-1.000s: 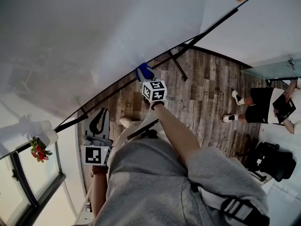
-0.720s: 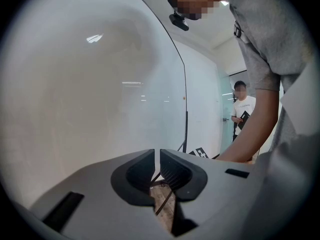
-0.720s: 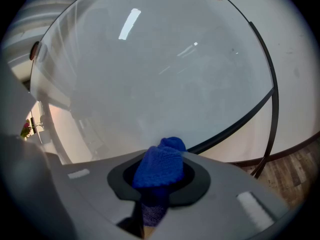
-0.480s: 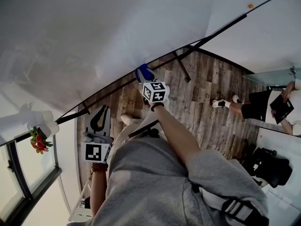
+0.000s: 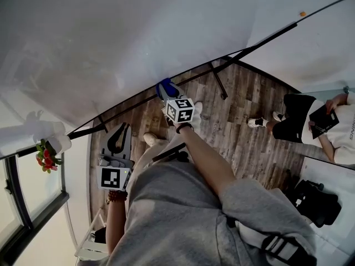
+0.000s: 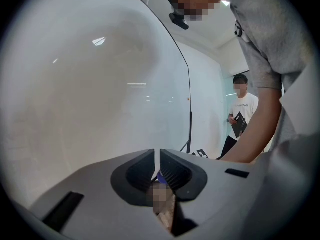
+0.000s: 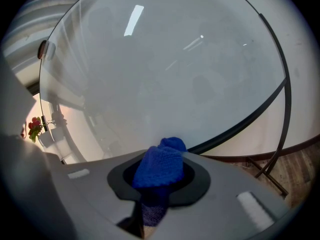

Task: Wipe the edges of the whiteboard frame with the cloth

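The whiteboard (image 5: 127,43) fills the top of the head view, and its black lower frame edge (image 5: 133,105) slants up to the right. My right gripper (image 5: 169,93) is shut on a blue knitted cloth (image 5: 167,86) and holds it against that edge. In the right gripper view the cloth (image 7: 162,166) bulges out of the jaws, just before the black frame (image 7: 240,126). My left gripper (image 5: 119,133) hangs lower left, away from the board. Its jaws (image 6: 159,156) are shut with nothing between them.
A person in a white shirt and black shorts (image 5: 310,123) stands on the wooden floor (image 5: 244,110) at right, holding a black folder. The board's black stand leg (image 5: 217,82) crosses the floor behind my right gripper. Red flowers (image 5: 44,155) sit by the window at left. A black bag (image 5: 316,201) lies at lower right.
My right gripper with the cloth has slid a little left along the lower frame edge. The person at right has stepped closer. The left gripper has stayed put.
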A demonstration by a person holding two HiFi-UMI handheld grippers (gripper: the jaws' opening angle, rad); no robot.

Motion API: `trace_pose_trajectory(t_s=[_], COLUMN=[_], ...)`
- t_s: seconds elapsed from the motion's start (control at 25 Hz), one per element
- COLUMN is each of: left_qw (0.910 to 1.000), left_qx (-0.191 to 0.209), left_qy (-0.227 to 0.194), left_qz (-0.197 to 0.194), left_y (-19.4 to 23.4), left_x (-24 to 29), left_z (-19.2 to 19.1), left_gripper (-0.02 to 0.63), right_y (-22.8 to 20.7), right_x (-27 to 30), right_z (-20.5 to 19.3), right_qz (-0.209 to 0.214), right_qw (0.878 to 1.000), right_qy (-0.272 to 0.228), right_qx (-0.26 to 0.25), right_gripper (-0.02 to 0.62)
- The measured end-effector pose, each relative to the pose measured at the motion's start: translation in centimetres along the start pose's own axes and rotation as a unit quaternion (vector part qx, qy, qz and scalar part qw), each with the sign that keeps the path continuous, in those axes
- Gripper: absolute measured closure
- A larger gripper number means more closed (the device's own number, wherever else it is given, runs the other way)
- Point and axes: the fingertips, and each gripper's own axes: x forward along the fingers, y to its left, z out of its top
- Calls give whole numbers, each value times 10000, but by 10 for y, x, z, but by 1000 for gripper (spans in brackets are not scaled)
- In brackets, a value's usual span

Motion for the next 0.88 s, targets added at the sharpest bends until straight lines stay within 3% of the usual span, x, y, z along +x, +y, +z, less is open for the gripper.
trace_pose_trajectory(t_s=[0.64,0.88], left_qw=[9985,9960], left_qx=[-111,-35], left_qy=[-65,-65], left_qz=[539,890], left_y=[21,30], left_x=[-37,-55], left_z=[-16,-14], left_gripper=[568,568], right_y=[68,75], right_x=[16,18], right_z=[-32,-36], right_qz=[762,613], right_qw=[9958,9963], right_qy=[494,596], right_qx=[-113,12], right_gripper=[514,515])
